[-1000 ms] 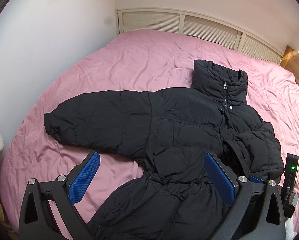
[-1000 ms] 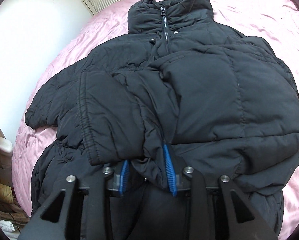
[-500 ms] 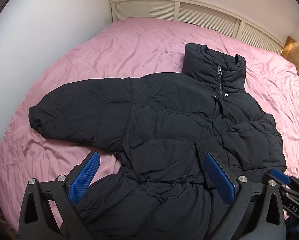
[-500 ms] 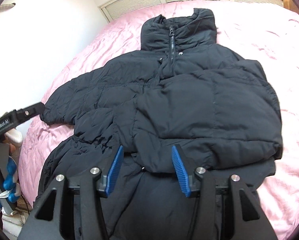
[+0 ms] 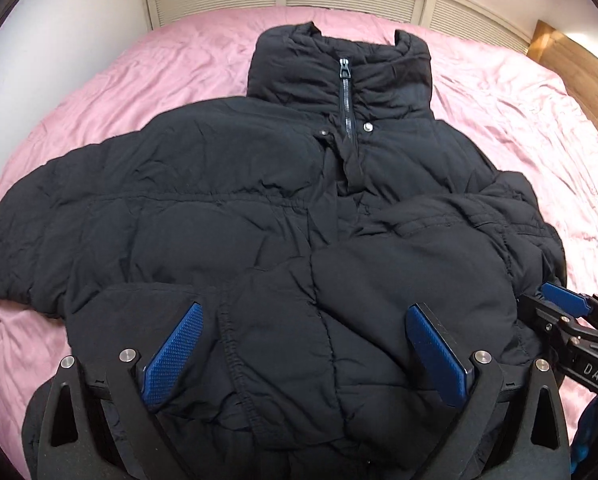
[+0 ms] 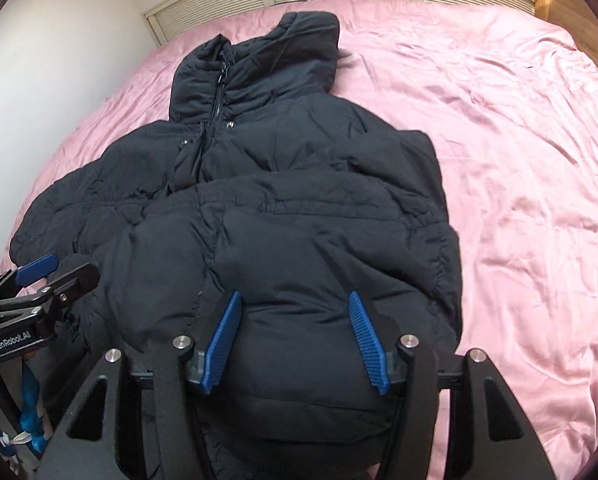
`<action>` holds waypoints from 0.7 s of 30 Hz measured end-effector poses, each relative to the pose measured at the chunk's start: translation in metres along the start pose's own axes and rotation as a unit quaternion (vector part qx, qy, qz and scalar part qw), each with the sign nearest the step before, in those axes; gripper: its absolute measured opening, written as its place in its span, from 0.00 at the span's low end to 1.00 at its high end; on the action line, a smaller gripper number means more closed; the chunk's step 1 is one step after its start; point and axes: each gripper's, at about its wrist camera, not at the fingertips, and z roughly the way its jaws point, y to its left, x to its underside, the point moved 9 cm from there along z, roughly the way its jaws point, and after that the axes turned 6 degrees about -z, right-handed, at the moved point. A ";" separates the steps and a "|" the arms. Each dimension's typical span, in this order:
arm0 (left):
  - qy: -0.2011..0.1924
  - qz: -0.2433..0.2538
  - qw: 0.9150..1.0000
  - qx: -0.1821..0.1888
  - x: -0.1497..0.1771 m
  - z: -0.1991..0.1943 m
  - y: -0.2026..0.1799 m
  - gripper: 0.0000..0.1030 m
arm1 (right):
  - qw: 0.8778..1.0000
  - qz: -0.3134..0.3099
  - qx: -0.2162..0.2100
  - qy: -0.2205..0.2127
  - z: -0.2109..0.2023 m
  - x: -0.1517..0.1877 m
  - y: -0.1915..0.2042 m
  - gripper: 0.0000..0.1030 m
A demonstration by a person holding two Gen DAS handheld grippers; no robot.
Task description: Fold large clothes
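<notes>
left sleeve (image 5: 39,240) - not folded, lying out left | left gripper (image 5: 303,352) jaws wide, empty, now low over jacket (image 5: 259,200) near hem | right gripper (image 6: 295,340) let go of folded right sleeve (image 6: 319,240), jaws opening - jacket mid-bed (image 6: 519,160)

Left hand-held gripper (image 5: 303,344): pointing steeply downward, blue pads spread wide apart, gripping nothing. Right hand-held gripper (image 6: 295,340): also angling steeply down, jaws opening, blue ribbed fingers (image 6: 223,340) standing apart with padded fabric bulging between them but not being pinched. Both sitting side by side at a similar tilt, each showing at the edge of the other's view, the right one just beside the left.
</notes>
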 end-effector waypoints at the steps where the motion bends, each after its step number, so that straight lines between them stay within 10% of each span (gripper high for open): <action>1: 0.006 0.000 1.000 -0.004 0.005 0.009 0.000 0.97 | 1.000 -0.002 0.001 0.003 0.007 0.005 -0.001 0.55; 21: 0.007 0.003 1.000 -0.025 0.025 0.027 -0.004 0.99 | 1.000 0.013 0.019 0.002 0.018 -0.013 -0.035 0.59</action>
